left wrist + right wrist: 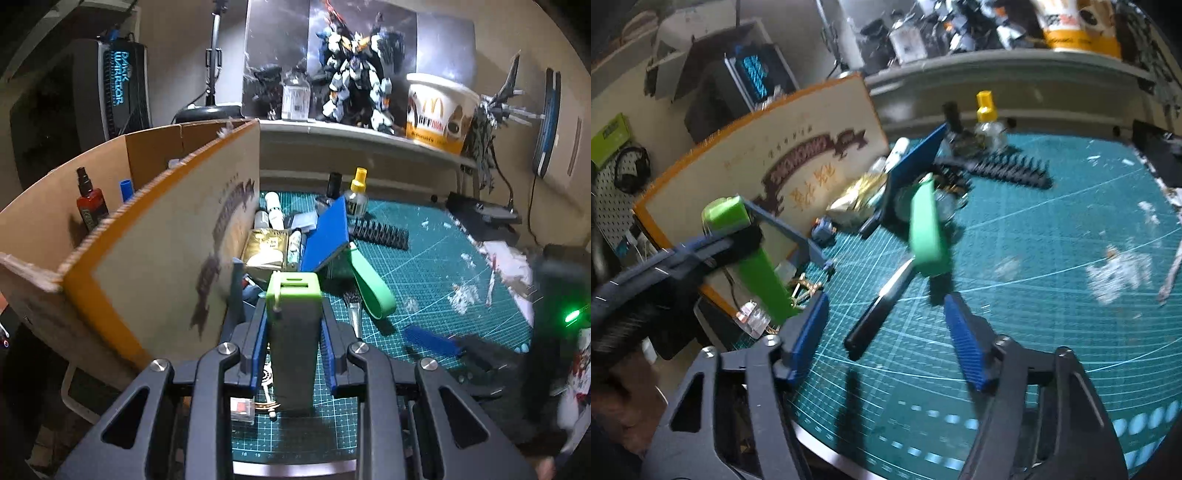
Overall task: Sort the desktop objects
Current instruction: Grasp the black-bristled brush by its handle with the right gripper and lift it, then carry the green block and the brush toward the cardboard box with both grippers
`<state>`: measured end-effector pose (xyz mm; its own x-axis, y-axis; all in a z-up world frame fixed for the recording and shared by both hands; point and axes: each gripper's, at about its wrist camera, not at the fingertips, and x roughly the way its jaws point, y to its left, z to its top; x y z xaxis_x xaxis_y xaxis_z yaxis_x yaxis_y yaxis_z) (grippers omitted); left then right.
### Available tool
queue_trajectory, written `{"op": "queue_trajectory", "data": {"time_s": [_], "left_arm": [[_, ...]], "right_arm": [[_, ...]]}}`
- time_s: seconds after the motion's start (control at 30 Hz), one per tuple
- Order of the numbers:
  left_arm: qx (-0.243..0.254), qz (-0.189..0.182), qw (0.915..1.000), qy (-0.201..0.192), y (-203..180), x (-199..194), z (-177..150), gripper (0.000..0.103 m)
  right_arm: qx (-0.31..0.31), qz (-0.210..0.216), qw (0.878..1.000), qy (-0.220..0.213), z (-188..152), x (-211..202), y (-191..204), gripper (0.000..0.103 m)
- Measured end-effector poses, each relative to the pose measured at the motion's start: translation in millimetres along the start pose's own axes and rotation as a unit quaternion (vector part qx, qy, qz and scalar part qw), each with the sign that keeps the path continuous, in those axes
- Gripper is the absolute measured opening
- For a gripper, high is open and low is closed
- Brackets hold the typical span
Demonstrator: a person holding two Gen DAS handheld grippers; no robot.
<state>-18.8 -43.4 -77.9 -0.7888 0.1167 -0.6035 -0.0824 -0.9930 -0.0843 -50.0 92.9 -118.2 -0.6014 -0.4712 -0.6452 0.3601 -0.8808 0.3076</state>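
My left gripper (293, 314) is shut on a green-capped grey box-shaped tool (293, 332) and holds it above the green cutting mat (424, 266), next to the cardboard box (166, 229). In the right wrist view the same tool (753, 254) shows green, clamped in the left gripper (738, 236) beside the box (783, 162). My right gripper (886, 328) is open and empty over the mat (1034, 295), above a black pen-like knife (879, 310). A green flat tool (927, 229) lies ahead; it also shows in the left wrist view (371, 284).
A red spray bottle (90, 206) stands inside the box. A blue board (327, 236), gold packet (266, 247), small bottles (356, 195) and a black comb-like strip (380, 232) clutter the mat's far side. White scraps (1119, 273) lie at right. A shelf (351, 133) holds models and a paper bucket.
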Motion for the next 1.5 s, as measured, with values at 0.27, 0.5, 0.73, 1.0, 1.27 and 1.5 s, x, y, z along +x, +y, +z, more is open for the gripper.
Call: {"op": "queue_trajectory", "data": {"time_s": [0.27,0.5,0.73,1.0,1.27,1.5], "left_arm": [[0.003,-0.004,0.9995,-0.031,6,-17,-3,0.025],[-0.004,-0.011,0.9995,-0.028,10,-17,-4,0.025],[-0.002,-0.024,0.9995,-0.023,3,-14,-7,0.025],[0.008,-0.042,0.9988,-0.023,-19,-10,-2,0.025],[0.006,-0.06,0.9976,-0.034,-35,-7,7,0.025],[0.011,-0.044,0.9962,-0.075,-52,-15,31,0.025]], "right_arm": [[-0.04,-0.064,0.997,-0.008,-6,26,25,0.037],[-0.054,-0.102,0.993,0.004,-8,17,14,0.011],[-0.017,-0.085,0.996,0.008,-18,-28,-34,0.011],[0.024,-0.099,0.994,-0.029,-8,-87,-82,0.011],[0.011,-0.113,0.991,-0.075,22,-131,-90,0.011],[-0.006,-0.111,0.987,-0.119,49,-153,-79,0.011]]}}
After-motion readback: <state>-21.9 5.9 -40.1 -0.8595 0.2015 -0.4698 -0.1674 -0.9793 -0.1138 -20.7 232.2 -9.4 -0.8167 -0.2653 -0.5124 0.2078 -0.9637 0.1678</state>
